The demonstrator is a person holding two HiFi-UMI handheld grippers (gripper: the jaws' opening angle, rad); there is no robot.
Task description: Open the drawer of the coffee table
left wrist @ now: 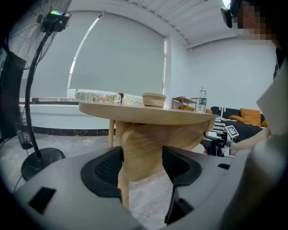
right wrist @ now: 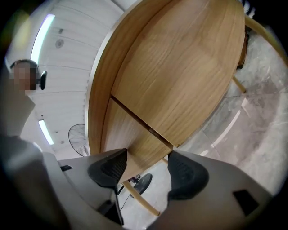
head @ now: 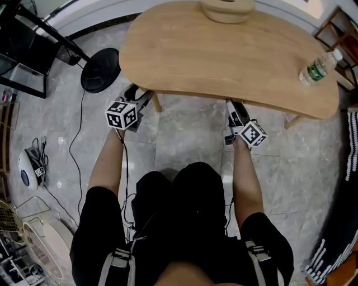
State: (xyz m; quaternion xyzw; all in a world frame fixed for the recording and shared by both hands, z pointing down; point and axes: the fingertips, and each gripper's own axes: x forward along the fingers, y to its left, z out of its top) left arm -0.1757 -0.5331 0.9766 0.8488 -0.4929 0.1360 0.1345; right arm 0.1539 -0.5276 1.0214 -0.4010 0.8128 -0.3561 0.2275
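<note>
Your left hand-held gripper [left wrist: 141,168] and right hand-held gripper [right wrist: 146,168] both gape empty at the shut drawer [right wrist: 123,130]; water bottle [head: 319,67] sits on the tabletop [head: 224,56], upper right.

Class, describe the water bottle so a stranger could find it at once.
Find the wooden coffee table. Near its right end in the head view stands the water bottle. It is clear plastic with a green label, unlike the tan bowl at the far edge.

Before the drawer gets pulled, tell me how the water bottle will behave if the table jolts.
The water bottle stands upright, tall and narrow, so a jolt could probably tip it. Its round body would then likely roll, and it sits near the edge of the coffee table. It looks plastic, so it is unlikely to shatter.
</note>
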